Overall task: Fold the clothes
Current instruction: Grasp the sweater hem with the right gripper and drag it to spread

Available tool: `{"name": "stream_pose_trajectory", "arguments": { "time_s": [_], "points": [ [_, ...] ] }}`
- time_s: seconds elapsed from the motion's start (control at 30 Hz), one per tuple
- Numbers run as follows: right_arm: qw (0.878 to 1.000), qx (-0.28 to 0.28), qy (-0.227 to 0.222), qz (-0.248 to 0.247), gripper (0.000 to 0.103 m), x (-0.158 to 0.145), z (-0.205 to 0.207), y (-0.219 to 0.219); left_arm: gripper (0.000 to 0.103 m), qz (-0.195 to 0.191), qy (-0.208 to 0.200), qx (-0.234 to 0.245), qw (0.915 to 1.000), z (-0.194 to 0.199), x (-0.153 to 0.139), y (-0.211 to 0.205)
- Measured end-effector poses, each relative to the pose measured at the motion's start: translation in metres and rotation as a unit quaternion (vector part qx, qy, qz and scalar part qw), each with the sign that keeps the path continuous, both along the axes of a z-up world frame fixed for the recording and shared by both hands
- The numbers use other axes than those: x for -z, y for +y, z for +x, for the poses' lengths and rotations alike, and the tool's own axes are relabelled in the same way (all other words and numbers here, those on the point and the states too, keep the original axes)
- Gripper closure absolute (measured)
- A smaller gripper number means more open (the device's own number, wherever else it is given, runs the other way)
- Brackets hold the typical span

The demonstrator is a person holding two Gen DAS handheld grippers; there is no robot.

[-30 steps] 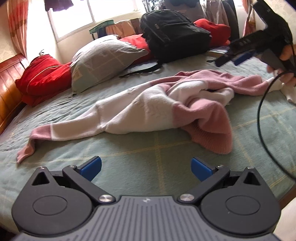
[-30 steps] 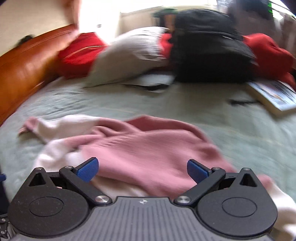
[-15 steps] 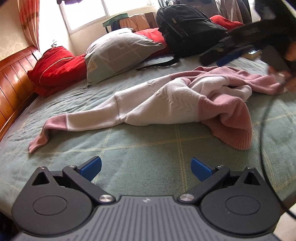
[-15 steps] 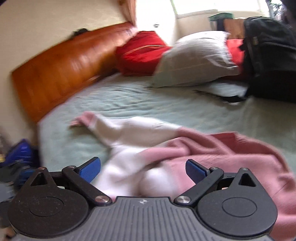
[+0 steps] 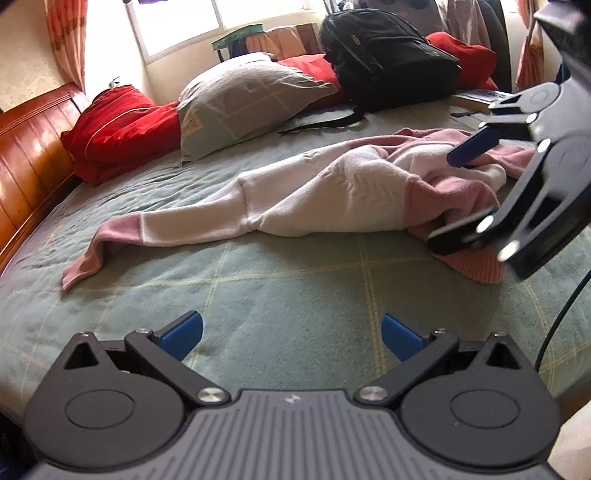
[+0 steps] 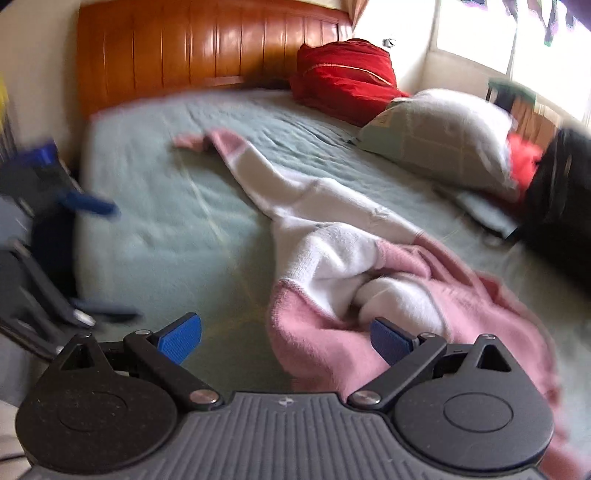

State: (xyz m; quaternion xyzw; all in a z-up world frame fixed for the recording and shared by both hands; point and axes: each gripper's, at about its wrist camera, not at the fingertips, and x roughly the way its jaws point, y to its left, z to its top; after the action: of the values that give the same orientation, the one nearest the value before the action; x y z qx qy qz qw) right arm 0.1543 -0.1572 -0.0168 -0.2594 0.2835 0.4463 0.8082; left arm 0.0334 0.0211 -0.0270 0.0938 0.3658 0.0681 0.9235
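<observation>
Crumpled pink-and-white sweater (image 5: 332, 199) on bed (image 5: 295, 295)

- The sweater (image 5: 332, 195) is soft, fuzzy knit cloth, pink and white.
- The bedspread (image 5: 288, 291) is matt quilted cloth.
- The headboard (image 6: 207, 48), at 11 o'clock, is glossy varnished wood.

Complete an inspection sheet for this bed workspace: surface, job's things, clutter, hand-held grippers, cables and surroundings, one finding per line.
Surface: green quilted bedspread, rumpled.
Job's things: pink and white sweater, crumpled and unfolded, one sleeve stretched toward the headboard.
Clutter: grey pillow, red cushion, black backpack, book at the far side.
Hand-held grippers: left hand-held gripper open over bare bedspread; right hand-held gripper open at the sweater's pink hem, jaws just narrowing slightly, nothing clamped.
Cables: black cable hanging at the right edge.
Surroundings: wooden headboard, window, curtains.
</observation>
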Motion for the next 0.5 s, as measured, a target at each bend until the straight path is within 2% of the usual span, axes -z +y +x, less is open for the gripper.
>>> {"name": "stream_pose_trajectory", "arguments": {
  "time_s": [0.07, 0.27, 0.4, 0.5],
  "points": [
    [1.000, -0.007, -0.019, -0.017, 0.009, 0.001, -0.010, 0.010, 0.001, -0.003, -0.004, -0.004, 1.0000, -0.004, -0.001, 0.005],
    [0.997, -0.072, 0.027, 0.007, 0.009, -0.008, -0.042, 0.017, 0.001, 0.004, -0.001, -0.031, 0.9995, -0.010, 0.002, 0.027],
    [0.993, -0.088, 0.072, -0.010, 0.009, 0.008, -0.051, 0.026, 0.001, 0.012, 0.002, -0.038, 0.9992, -0.012, 0.003, 0.034],
    [0.993, -0.066, 0.090, -0.036, 0.009, 0.029, -0.047, 0.033, 0.001, 0.007, 0.002, -0.037, 0.9993, -0.013, 0.004, 0.036]
  ]
}}
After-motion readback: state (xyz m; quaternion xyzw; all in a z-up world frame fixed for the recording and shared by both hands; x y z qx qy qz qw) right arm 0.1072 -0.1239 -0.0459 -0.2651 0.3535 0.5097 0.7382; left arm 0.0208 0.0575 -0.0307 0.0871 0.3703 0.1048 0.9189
